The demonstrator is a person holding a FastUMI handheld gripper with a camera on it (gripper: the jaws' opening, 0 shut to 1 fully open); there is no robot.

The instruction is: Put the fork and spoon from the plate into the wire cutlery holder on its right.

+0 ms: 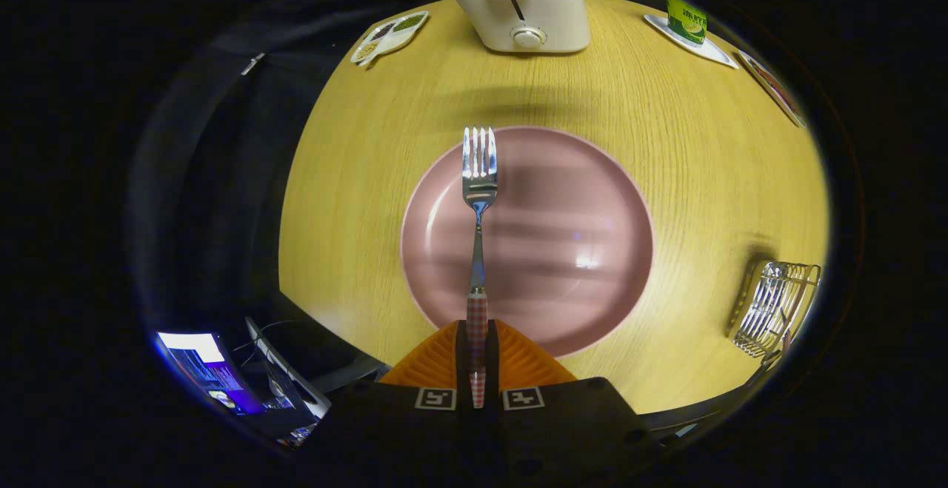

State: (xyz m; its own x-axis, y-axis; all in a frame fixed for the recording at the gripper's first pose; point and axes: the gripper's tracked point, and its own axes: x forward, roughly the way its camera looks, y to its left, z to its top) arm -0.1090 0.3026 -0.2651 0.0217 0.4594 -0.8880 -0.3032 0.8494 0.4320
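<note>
- Table [355,199]: pale wood; a toaster [518,7] stands at the far side, well beyond the fingers.
- Plate [570,251]: pink, glossy, bare; no spoon on it.
- Cutlery holder [774,306]: open wire, well off to the plate's right; whether it holds anything, cannot tell.
- Gripper [478,369]: fingers pressed together on the checked handle.
- Fork [479,177]: held out level above the plate, tines forward. Judged light, stiff, slick metal; the handle end gives the surest hold.
</note>
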